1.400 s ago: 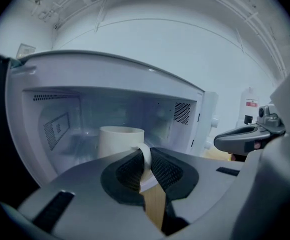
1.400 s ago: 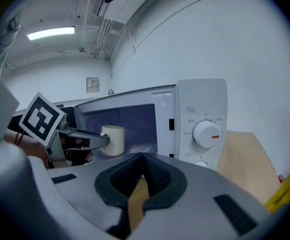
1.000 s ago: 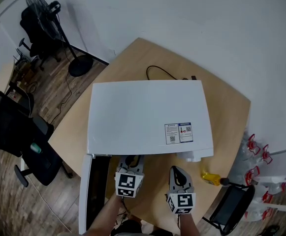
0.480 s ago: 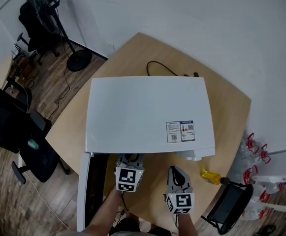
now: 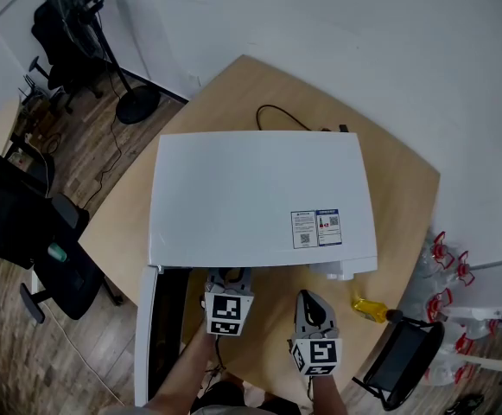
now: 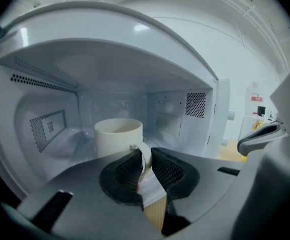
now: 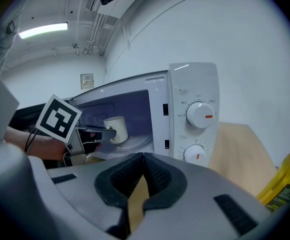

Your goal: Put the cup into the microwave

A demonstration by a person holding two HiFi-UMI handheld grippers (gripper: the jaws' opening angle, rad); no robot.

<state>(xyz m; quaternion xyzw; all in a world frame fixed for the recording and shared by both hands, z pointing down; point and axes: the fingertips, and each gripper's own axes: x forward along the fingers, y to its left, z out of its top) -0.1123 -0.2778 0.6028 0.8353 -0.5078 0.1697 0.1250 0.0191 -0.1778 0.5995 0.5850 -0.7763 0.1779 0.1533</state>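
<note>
Left gripper (image 5: 226, 275) held forward and tilted slightly down, jaws just opened a little, pads seen touching both sides of the cup (image 6: 118, 134) handle, right gripper (image 5: 308, 297) held beside it, jaws closed together, nothing gripped.

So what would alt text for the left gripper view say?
A white cup sits inside an open white microwave, its handle between the jaws of the left hand-held gripper, which have just been opening. The pads appear to touch it.
</note>
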